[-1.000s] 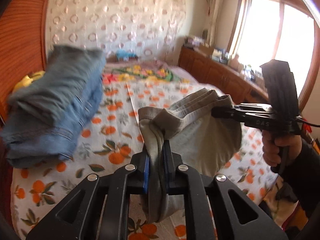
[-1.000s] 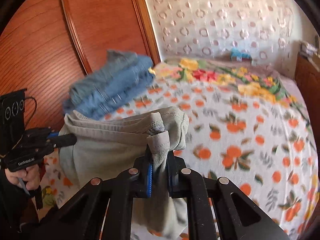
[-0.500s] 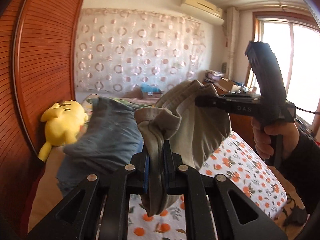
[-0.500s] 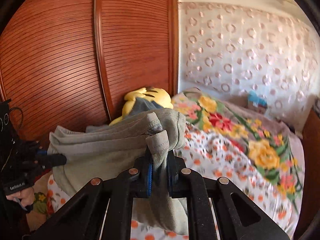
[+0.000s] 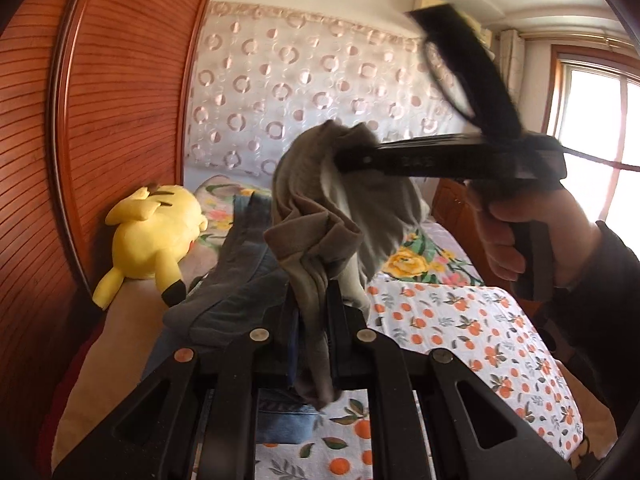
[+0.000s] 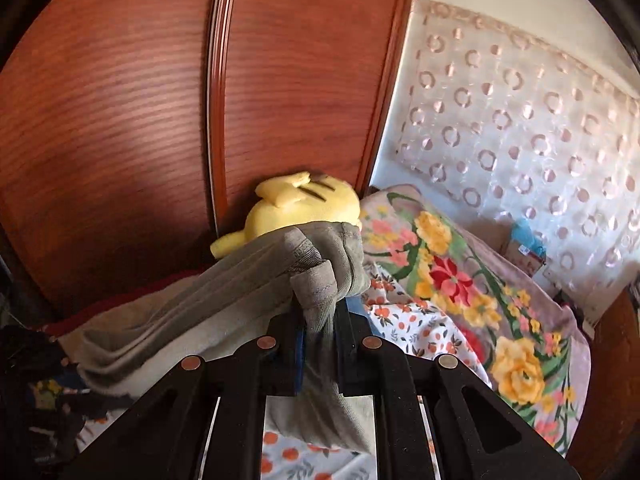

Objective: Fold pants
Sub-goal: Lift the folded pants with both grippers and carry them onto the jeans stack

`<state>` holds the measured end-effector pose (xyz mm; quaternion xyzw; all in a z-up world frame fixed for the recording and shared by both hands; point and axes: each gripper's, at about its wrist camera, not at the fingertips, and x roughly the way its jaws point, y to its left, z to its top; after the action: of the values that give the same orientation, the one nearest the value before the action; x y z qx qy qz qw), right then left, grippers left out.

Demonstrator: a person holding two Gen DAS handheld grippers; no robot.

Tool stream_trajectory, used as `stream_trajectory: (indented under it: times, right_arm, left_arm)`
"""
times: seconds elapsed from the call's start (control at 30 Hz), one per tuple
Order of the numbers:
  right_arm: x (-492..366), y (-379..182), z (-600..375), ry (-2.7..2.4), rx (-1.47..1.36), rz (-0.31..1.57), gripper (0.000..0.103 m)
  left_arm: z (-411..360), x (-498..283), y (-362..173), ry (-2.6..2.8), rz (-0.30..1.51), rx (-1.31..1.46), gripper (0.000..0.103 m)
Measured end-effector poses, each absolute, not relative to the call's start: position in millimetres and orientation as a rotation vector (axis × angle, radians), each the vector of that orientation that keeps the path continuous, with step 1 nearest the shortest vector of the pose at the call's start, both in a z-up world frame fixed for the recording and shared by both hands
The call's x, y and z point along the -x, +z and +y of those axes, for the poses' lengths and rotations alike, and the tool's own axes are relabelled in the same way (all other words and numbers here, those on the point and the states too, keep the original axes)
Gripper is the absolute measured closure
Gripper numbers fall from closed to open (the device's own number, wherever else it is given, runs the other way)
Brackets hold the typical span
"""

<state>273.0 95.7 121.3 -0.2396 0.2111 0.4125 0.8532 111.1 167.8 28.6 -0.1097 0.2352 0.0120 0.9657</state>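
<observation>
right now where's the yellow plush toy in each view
Left wrist: yellow plush toy at left of centre, lying beside the wooden wardrobe, left of the blue jeans.
Right wrist: at centre, partly behind the grey pants.
Shared landmark: the circle-patterned curtain.

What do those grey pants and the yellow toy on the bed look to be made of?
Grey pants: soft knit, probably cotton jersey; matte, limp folds, stitched hem, ribbed band in the right wrist view.
Yellow toy: plush, likely synthetic fleece over stuffing; fuzzy matte surface, rounded padded shape.
</observation>
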Motion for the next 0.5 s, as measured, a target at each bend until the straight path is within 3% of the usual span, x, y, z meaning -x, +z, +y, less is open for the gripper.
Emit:
stream_trajectory:
  times: [0.33, 0.5]
  right_arm:
    - [-308, 91, 134, 0.927, 0.445, 0.463, 0.092]
    - [-321, 76, 127, 0.902, 0.392, 0.492, 0.081]
  left_arm:
    - [188, -112, 12, 0.062, 0.507, 0.262, 0.091]
    - [196, -112, 3, 0.074, 0.532, 0.273, 0.086]
